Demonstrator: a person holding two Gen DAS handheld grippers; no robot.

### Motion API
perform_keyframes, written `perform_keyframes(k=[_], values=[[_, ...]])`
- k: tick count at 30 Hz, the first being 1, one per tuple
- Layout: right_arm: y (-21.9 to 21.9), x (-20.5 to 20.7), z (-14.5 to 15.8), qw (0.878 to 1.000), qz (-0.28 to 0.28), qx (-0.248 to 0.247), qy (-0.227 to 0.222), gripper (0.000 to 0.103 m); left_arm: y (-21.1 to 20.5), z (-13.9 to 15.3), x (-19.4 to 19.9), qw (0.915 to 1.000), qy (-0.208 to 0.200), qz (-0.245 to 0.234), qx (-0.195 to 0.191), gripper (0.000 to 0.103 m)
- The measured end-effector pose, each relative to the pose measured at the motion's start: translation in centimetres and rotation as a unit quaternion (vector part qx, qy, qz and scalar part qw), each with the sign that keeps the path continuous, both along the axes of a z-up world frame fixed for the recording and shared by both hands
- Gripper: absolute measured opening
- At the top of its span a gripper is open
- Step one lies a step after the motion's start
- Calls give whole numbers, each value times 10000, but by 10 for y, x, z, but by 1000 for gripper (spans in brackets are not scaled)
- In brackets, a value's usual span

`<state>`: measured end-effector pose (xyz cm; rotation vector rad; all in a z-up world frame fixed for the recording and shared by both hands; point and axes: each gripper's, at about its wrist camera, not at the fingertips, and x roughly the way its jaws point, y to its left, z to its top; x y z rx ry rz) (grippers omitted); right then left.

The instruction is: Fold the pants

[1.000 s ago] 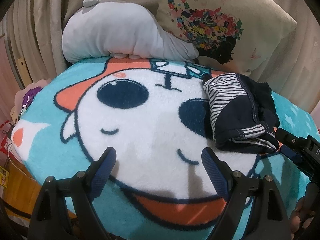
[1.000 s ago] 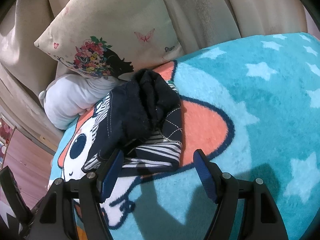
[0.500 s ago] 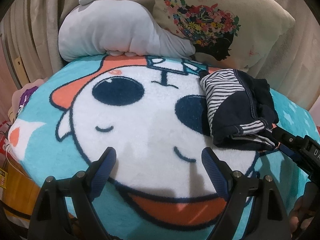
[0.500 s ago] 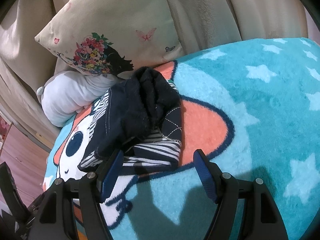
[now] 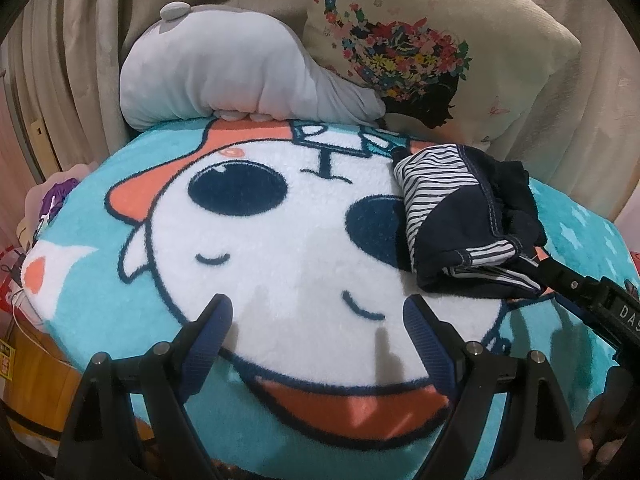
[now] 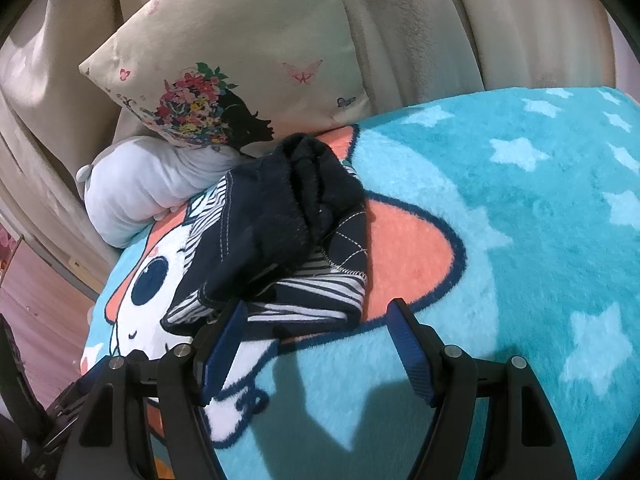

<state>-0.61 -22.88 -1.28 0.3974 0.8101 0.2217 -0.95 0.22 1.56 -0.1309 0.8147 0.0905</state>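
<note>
The pants (image 5: 464, 220) are a small navy and white-striped pair, folded into a thick bundle on the cartoon blanket (image 5: 280, 248). In the right wrist view the bundle (image 6: 288, 232) lies just ahead of my right gripper (image 6: 316, 312), which is open and empty, its left fingertip at the bundle's near edge. My left gripper (image 5: 318, 312) is open and empty over the white face of the blanket, left of the pants. The right gripper's black body (image 5: 592, 304) shows at the right edge of the left wrist view, beside the bundle.
A grey plush pillow (image 5: 240, 76) and a cream floral cushion (image 5: 420, 48) lean against beige curtains behind the blanket. The blanket's left edge drops off to a wooden frame (image 5: 24, 384) and clutter. The blanket (image 6: 520, 240) runs turquoise with stars to the right.
Both grippers have shifted slightly forward and the views have tilted a little. The pants bundle has not moved. Both grippers stay open.
</note>
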Motion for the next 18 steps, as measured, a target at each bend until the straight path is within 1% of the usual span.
perform_keyframes(k=[10, 18], values=[[2, -14, 11, 9997, -21, -175, -170, 76, -1, 12, -11, 9998, -200, -58, -21, 87], [9, -16, 11, 9995, 27, -269, -168, 76, 1, 12, -14, 9996, -271, -75, -57, 87]])
